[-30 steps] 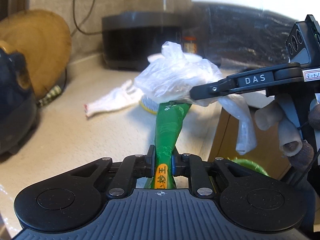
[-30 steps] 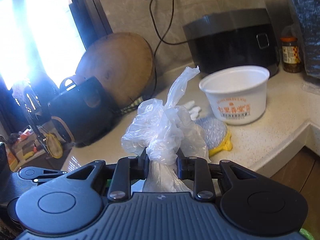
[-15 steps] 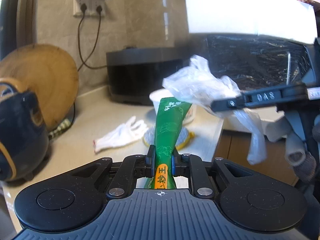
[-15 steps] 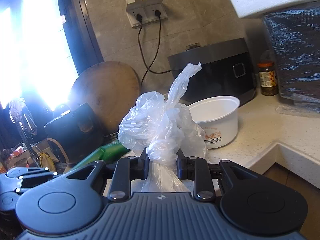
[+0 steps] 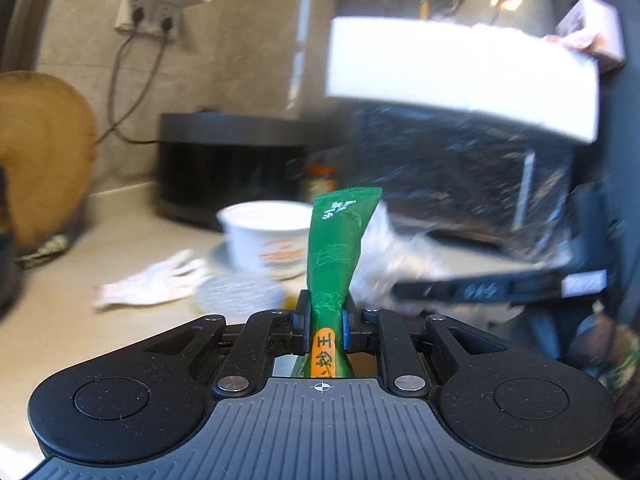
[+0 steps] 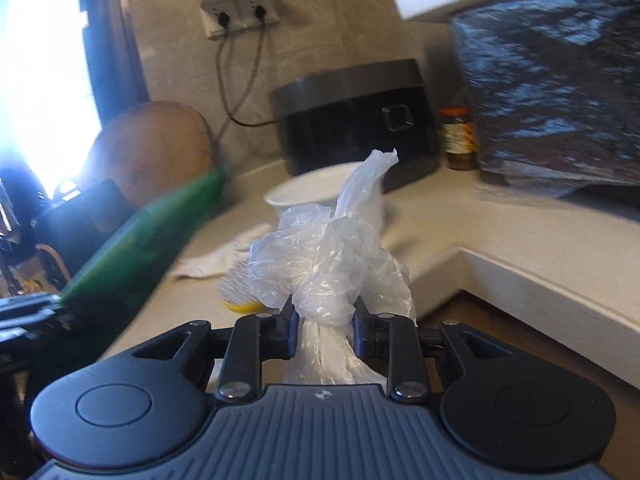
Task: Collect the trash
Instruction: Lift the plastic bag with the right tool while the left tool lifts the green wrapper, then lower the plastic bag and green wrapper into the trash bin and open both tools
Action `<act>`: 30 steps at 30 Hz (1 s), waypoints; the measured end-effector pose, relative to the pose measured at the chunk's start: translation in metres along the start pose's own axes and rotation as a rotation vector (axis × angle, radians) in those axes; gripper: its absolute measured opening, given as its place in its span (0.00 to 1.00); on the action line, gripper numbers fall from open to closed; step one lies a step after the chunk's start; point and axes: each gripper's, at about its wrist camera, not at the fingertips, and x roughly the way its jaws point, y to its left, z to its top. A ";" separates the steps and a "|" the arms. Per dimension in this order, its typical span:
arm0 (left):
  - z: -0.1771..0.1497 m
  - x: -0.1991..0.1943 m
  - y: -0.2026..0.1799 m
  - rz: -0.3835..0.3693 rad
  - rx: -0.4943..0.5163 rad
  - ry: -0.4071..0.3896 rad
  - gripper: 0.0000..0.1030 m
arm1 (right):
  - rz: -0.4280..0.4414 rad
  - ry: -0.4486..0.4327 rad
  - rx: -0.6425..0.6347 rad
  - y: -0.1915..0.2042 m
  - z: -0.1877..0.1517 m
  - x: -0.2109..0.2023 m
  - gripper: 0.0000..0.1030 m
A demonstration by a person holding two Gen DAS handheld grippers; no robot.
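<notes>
My left gripper (image 5: 323,315) is shut on a green snack wrapper (image 5: 340,240) that stands up between the pads, held above the counter's front edge. In the right wrist view my right gripper (image 6: 325,320) is shut on a knotted clear plastic bag (image 6: 332,256), its tail pointing up. The right gripper shows blurred at the right of the left wrist view, and the green wrapper (image 6: 148,232) crosses the left of the right wrist view. A white paper bowl (image 5: 268,232) sits on the beige counter (image 5: 80,320) behind both.
A white glove (image 5: 160,284) and a round scrubber with a yellow rim (image 5: 240,292) lie on the counter. Behind stand a black cooker (image 6: 352,116), a jar (image 6: 458,140), a plastic-wrapped appliance (image 6: 560,92), and a wooden board (image 6: 152,148). The counter edge (image 6: 540,288) steps down at right.
Both grippers have drawn back from the counter and tilted up, each keeping its hold. The plastic bag sank from above the green wrapper to its right side; the bowl came into view.
</notes>
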 end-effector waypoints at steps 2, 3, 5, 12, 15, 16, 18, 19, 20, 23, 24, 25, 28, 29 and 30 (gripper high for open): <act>-0.010 0.006 -0.013 -0.063 -0.025 -0.037 0.17 | -0.052 0.016 0.009 -0.019 -0.012 -0.008 0.24; -0.015 0.012 -0.019 -0.101 -0.045 -0.040 0.17 | -0.082 0.029 0.021 -0.030 -0.019 -0.012 0.24; -0.031 0.030 -0.032 -0.189 -0.095 -0.009 0.17 | -0.145 0.066 0.055 -0.054 -0.036 -0.020 0.24; -0.107 0.123 -0.080 -0.355 -0.175 0.286 0.17 | -0.351 0.197 0.235 -0.140 -0.114 -0.055 0.24; -0.151 0.168 -0.093 -0.342 -0.203 0.441 0.17 | -0.399 0.237 0.302 -0.165 -0.147 -0.066 0.24; -0.167 0.182 -0.095 -0.342 -0.232 0.495 0.17 | -0.398 0.245 0.322 -0.171 -0.157 -0.068 0.24; -0.195 0.205 -0.096 -0.339 -0.295 0.586 0.17 | -0.379 0.254 0.356 -0.180 -0.176 -0.068 0.24; -0.208 0.215 -0.096 -0.333 -0.319 0.617 0.17 | -0.368 0.257 0.371 -0.184 -0.185 -0.067 0.24; -0.219 0.223 -0.097 -0.328 -0.335 0.637 0.17 | -0.360 0.265 0.382 -0.187 -0.193 -0.063 0.24; -0.244 0.245 -0.098 -0.336 -0.357 0.668 0.18 | -0.341 0.323 0.370 -0.191 -0.209 -0.050 0.24; -0.249 0.251 -0.100 -0.328 -0.345 0.665 0.21 | -0.334 0.336 0.363 -0.189 -0.212 -0.047 0.24; -0.255 0.254 -0.102 -0.307 -0.324 0.648 0.24 | -0.326 0.349 0.362 -0.189 -0.216 -0.044 0.24; -0.265 0.262 -0.113 -0.266 -0.271 0.633 0.25 | -0.305 0.391 0.365 -0.187 -0.223 -0.035 0.24; -0.268 0.264 -0.115 -0.269 -0.276 0.639 0.25 | -0.305 0.403 0.363 -0.186 -0.226 -0.033 0.24; -0.269 0.266 -0.115 -0.272 -0.285 0.645 0.25 | -0.308 0.413 0.362 -0.186 -0.228 -0.031 0.24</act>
